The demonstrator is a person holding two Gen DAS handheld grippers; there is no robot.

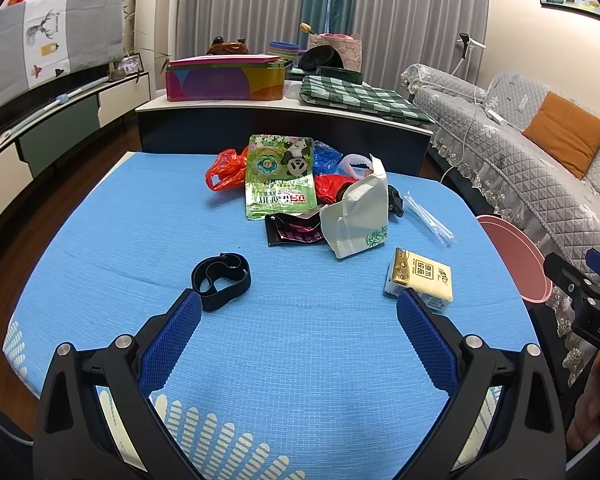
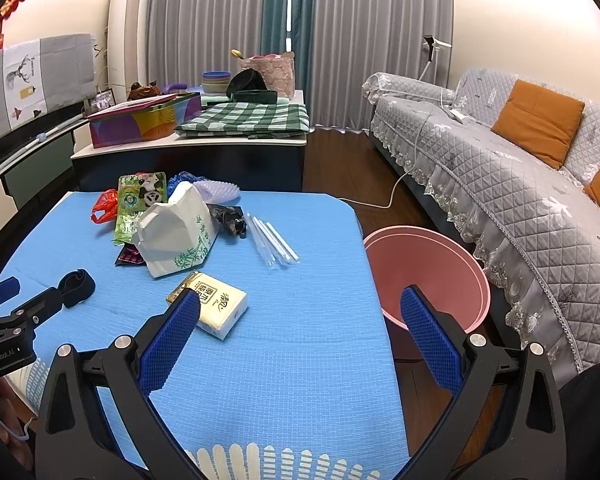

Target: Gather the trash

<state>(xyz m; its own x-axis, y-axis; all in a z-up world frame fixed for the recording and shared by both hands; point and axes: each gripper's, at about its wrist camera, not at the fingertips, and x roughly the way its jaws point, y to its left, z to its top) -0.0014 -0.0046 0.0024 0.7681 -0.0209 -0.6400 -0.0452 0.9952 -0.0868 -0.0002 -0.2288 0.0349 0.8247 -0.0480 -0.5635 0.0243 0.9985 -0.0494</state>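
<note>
Right wrist view: the trash lies in a loose pile on the far left part of the blue tabletop (image 2: pixel 300 360), none of it lifted.
Pile: a white paper bag (image 2: pixel 176 236) with a green bamboo print stands in front; behind it a green panda pouch (image 2: pixel 138 200), a red plastic bag (image 2: pixel 104 210), blue and pale plastic at the far edge, a crumpled black wrapper (image 2: pixel 232 218) and a dark foil wrapper (image 2: pixel 129 257).
Loose pieces: clear straw sleeves (image 2: pixel 274 240) lie right of the pile; a yellow tissue pack (image 2: pixel 210 304) lies nearer, just beside the right tool's left finger; a black strap (image 1: pixel 222 280) lies near the left tool's left finger.
Bin: a pink bin (image 2: pixel 428 276) stands on the floor, just off the right edge of the tabletop; the part of its inside that shows looks bare, the rest is hidden by the tool's finger.
Right tool (image 2: pixel 300 308): jaws spread wide, holding nothing, above the near right part of the tabletop.
Left tool (image 1: pixel 298 308): jaws spread wide, holding nothing, over the near middle.
Progress: by my reading the collecting has not begun, or barely; every piece I can see sits on the tabletop.
Left to do: each item must go into the bin; whether the tissue pack and strap count as trash I cannot tell.
</note>
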